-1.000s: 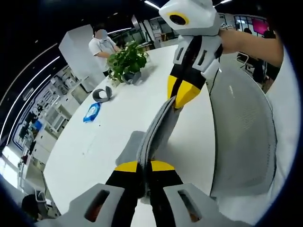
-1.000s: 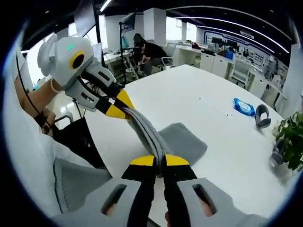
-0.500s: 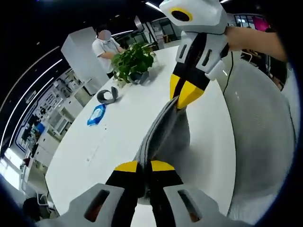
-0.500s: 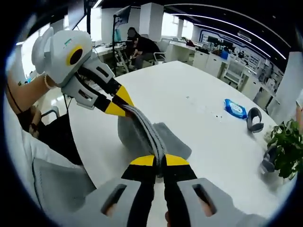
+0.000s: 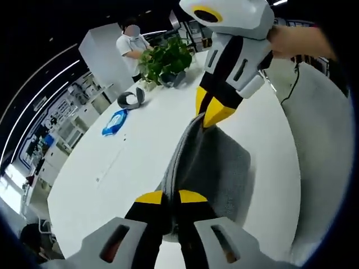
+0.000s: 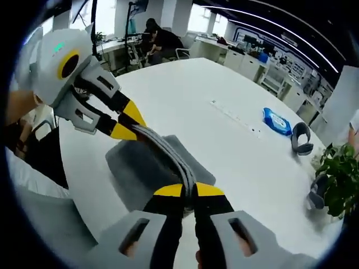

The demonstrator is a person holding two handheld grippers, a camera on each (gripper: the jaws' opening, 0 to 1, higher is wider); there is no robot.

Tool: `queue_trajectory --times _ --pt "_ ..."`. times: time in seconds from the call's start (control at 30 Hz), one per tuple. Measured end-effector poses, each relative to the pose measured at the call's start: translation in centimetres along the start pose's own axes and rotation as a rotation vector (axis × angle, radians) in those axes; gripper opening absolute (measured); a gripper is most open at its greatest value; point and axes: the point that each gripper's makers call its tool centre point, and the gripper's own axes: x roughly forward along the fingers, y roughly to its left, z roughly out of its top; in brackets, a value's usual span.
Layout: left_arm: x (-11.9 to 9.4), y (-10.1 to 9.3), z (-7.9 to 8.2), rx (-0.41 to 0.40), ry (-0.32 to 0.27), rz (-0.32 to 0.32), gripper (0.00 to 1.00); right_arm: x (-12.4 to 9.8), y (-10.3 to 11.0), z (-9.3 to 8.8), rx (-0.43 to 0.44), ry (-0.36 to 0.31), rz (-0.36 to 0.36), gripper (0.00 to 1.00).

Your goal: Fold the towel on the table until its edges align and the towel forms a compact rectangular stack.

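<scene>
The grey towel (image 5: 221,168) lies on the white table (image 5: 129,168), with one doubled edge lifted and stretched between both grippers. My left gripper (image 5: 171,196) is shut on one end of that edge. The right gripper (image 5: 208,116) comes in from above, shut on the far end. In the right gripper view, my right gripper (image 6: 188,190) pinches the layered edge of the towel (image 6: 137,168), and the left gripper (image 6: 130,130) holds the opposite end. Under the lifted edge, the towel spreads flat on the table (image 6: 185,95).
A potted plant (image 5: 168,58) (image 6: 341,176), a blue packet (image 5: 115,122) (image 6: 279,121) and a grey band (image 5: 130,100) (image 6: 302,138) sit far along the table. A grey mesh chair (image 5: 331,168) stands at the table's edge. A person (image 5: 130,47) stands behind the plant; another (image 6: 162,42) sits at a far desk.
Both grippers have carried the held edge from the table's rim inward over the table. More of the towel now lies flat on the tabletop beneath the edge.
</scene>
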Motion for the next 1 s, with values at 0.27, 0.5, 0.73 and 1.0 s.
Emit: queue_trajectory --times 0.27,0.5,0.73,1.0 --pt "2.2 1.0 -1.3 -0.106 0.004 0.036 0.10 2.4 -0.9 -0.4 -0.022 0.006 -0.046 0.05" --pt "3.2 0.7 -2.4 -0.158 0.014 0.043 0.09 4.3 -1.4 -0.7 -0.063 0.010 -0.076 0.05" --pt "4.2 0.9 -2.9 -0.159 0.011 0.063 0.11 5.7 -2.0 -1.4 0.003 0.009 -0.109 0.06" --pt "4.2 1.8 -2.9 -0.179 -0.023 0.124 0.15 6.0 -2.1 -2.1 0.037 -0.012 -0.138 0.10"
